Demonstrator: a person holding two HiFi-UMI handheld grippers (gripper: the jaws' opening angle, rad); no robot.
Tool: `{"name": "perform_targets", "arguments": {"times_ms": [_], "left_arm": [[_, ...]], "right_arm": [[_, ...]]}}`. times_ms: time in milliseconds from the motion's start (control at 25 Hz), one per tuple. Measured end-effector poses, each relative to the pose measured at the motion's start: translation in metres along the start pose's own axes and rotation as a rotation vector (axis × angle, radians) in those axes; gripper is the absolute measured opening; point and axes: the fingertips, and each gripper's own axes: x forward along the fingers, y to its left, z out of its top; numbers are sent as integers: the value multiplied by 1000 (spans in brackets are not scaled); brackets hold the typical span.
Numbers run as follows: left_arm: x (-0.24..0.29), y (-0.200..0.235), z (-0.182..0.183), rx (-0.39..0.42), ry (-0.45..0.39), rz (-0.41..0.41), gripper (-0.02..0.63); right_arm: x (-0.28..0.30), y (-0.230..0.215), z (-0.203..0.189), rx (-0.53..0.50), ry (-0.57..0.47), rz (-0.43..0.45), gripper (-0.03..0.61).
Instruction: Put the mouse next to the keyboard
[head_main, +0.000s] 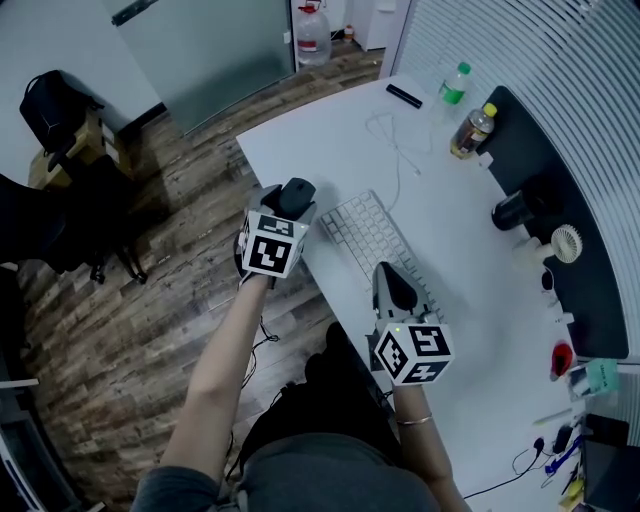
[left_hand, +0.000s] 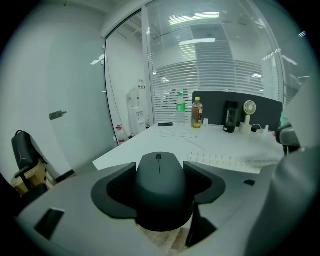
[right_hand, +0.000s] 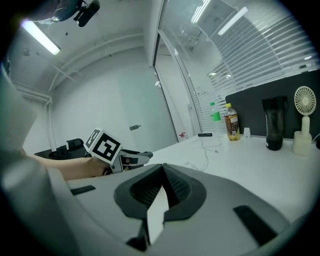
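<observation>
**Left gripper grips mouse at desk's left edge, right gripper shut and empty**

Head view: No readable writing. The only print is the black-and-white square markers on each marker cube (head_main: 272, 243), and the bottle labels are too small to read. The left forearm is stretched forward. The left gripper (head_main: 296, 200) is clamped on the black mouse (head_main: 299, 190) just inside the left edge of the white desk (head_main: 340, 135). The mouse is just beside the far-left end of the white keyboard (head_main: 375, 238); whether it touches the desk is unclear. The right gripper (head_main: 385, 272) sits over the keyboard's near end and points away from the person. At the desk's far edge are a green-capped bottle (head_main: 455, 83) and a yellow-capped bottle (head_main: 472, 131).

Left gripper view: Both jaws press the mouse's (left_hand: 161, 190) sides, and its scroll wheel faces the camera. The keyboard (left_hand: 225, 161) lies just right of the mouse. Wood floor shows under the mouse. A fan (left_hand: 249, 110) and a black tumbler (left_hand: 230, 116) stand at the far edge. The labels are unreadable.

Right gripper view: The right gripper's (right_hand: 163, 167) jaws are closed tip to tip with nothing between them. The gripper is level over the desk. The left gripper (right_hand: 137, 156) is at the left, with a marker square facing the camera.
</observation>
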Motion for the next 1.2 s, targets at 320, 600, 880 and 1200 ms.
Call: {"name": "perform_targets", "arguments": {"times_ms": [320,600,880,1200], "left_arm": [[-39,-26,-7,-1,-25,-20,305],[-65,-52,-7,9,-52,-62,306],[-77,-92,-2,32,-68,-128,305],[-82,-160,3,81,-75,-210,305]], "right_arm": [[-36,8,-5,-34,-24,-32,5],[-66,12,-10,-18,-41,-69,5],[-98,-2,-15,-1,-52,-141,5],[-145,-31,-28,28,-62,-215,5]]}}
